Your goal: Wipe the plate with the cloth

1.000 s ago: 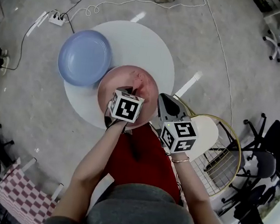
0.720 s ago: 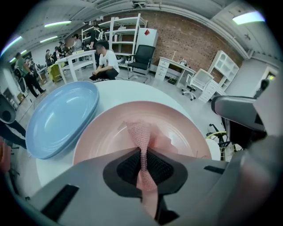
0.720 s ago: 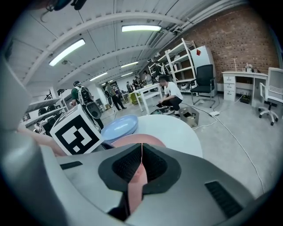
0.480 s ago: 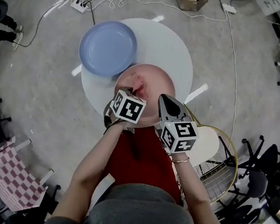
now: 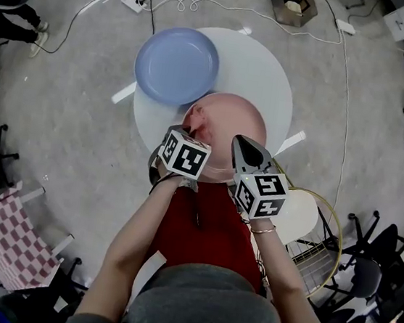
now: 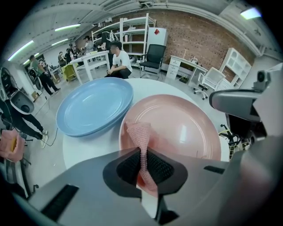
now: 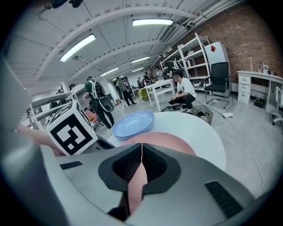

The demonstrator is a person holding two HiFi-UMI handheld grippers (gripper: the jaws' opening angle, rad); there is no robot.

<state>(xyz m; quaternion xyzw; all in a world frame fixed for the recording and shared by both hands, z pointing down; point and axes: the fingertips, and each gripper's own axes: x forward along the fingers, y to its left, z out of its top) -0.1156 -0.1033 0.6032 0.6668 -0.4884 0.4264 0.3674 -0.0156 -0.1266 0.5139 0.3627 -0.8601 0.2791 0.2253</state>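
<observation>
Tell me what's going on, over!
Report: left gripper shut on cloth, cloth out over pink plate. Then right gripper shut, empty, by that plate's rim. Blue plate beside, not in the way.

In the head view, the left tongs cover most of the cloth. Together with the right tongs, they hide the near rim of the pink plate. In the right gripper view, the tongs' own body blocks that plate's near half.
</observation>
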